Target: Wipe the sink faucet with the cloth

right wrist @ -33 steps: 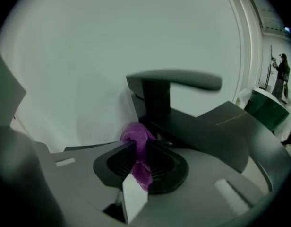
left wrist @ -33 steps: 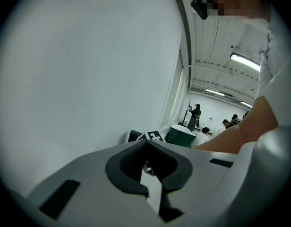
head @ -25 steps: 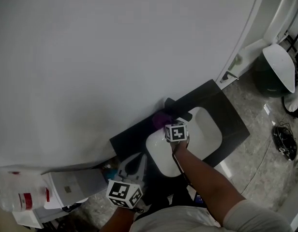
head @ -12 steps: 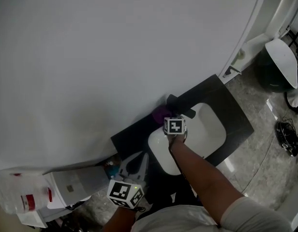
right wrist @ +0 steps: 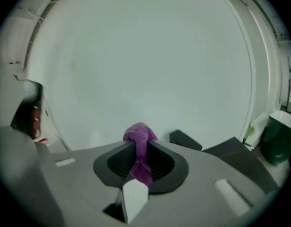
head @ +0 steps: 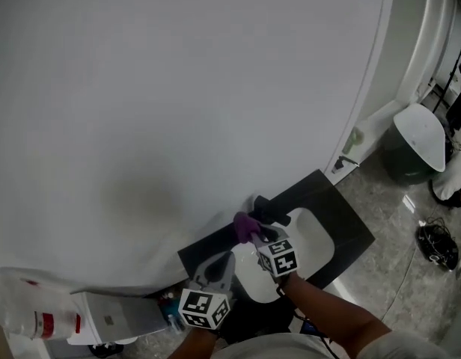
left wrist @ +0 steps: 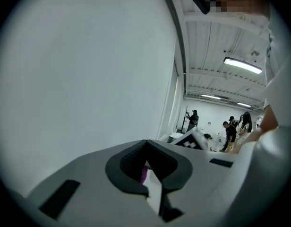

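Note:
In the head view a black faucet (head: 269, 209) stands at the back of a white sink (head: 313, 239) set in a black counter (head: 350, 226) against the white wall. My right gripper (head: 254, 235) is shut on a bunched purple cloth (head: 246, 226), which sits just left of the faucet, close to it or touching it. The right gripper view shows the cloth (right wrist: 140, 148) pinched between the dark pads, with the faucet (right wrist: 185, 139) just beyond to the right. My left gripper (head: 218, 262) hangs low at the counter's left edge, jaws together, nothing in them (left wrist: 145, 148).
A green bin with a white lid (head: 416, 142) stands on the tiled floor to the right. A small green bottle (head: 354, 138) sits by the wall corner. A bottle with a red label (head: 32, 314) and a white box (head: 114, 316) lie left. Cables (head: 438, 245) lie on the floor.
The head view has shifted, so sink and grippers now sit lower and smaller. The right gripper still holds the cloth at the faucet's left side. The left gripper stays low.

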Available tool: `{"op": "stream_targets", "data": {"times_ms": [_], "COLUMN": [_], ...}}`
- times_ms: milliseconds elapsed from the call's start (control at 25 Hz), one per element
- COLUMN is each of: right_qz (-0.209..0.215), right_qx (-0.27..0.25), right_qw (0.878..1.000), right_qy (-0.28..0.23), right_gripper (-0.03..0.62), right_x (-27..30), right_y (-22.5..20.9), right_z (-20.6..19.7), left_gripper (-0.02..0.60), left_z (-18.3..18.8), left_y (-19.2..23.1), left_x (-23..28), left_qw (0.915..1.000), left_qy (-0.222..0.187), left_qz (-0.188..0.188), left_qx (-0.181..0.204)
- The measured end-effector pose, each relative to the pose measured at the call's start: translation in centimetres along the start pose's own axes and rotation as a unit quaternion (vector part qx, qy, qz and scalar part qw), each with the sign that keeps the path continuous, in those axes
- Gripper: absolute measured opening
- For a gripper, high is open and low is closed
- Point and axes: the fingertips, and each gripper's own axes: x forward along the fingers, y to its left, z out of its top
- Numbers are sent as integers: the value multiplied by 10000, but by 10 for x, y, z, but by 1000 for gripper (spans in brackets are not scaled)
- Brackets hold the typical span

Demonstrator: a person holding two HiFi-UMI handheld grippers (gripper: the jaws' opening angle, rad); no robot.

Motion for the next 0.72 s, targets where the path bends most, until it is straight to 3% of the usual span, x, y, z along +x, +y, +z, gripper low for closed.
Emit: {"op": "stream_targets", "data": {"times_ms": [120,320,520,720], "right_qz": [148,234,149,99], "right_qx": [-383,-558,-644,-675], "right_qw": [9979,9920,9862,9850], "right_qy": [-493,-1108,-1520,-1582], "right_gripper": [66,66,65,63], "right_x": [-69,-152,-191,-200], "right_y": [29,56,68,73], "right_z": [52,109,131,135], "left_gripper": [5,5,5,5], "left_z": [30,79,97,101], "left_y": [-18,-51,-67,-70], "left_x": [-6,-13,-25,-36], "left_qw": [9997,9974,9956,9952], "left_qy": [-212,-593,-768,-806], "left_qz": [42,62,26,108], "left_qx": [123,404,530,548]}}
